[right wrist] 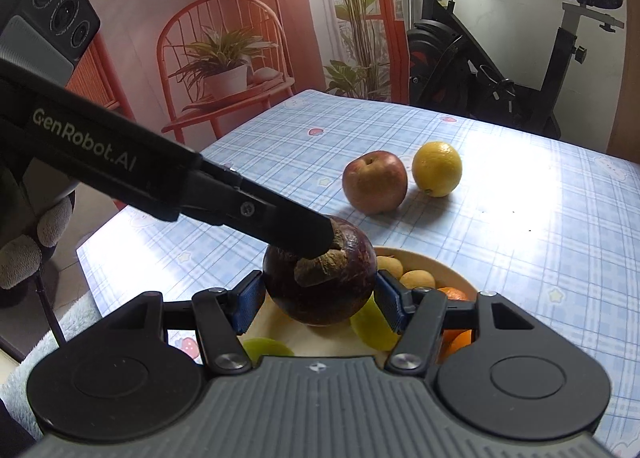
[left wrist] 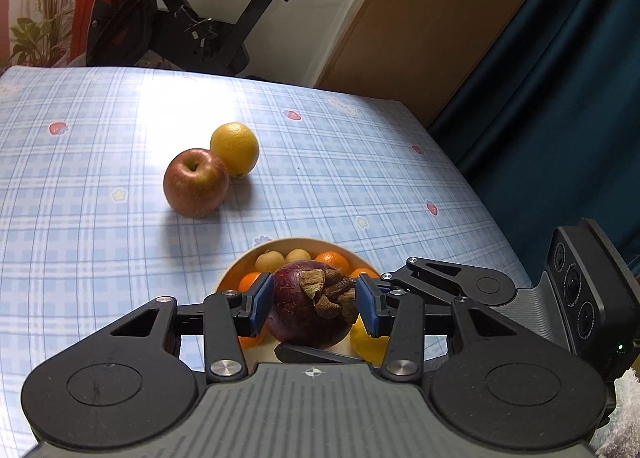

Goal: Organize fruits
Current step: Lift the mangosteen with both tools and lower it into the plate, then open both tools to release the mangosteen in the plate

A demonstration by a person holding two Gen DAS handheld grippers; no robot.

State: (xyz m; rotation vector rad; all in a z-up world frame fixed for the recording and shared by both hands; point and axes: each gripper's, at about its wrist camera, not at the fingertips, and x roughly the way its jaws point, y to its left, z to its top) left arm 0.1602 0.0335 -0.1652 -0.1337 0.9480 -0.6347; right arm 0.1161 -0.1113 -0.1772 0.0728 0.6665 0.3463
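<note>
Holding the round dark-purple mangosteen in my left gripper, jaws clamped on it above the cream bowl. From the right view, my right gripper clamps it too — pulling apart may crush it.

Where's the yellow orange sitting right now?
The yellow orange sits on the checked tablecloth mid-table in both views, touching the red apple on its right, beyond the fruit bowl.
</note>
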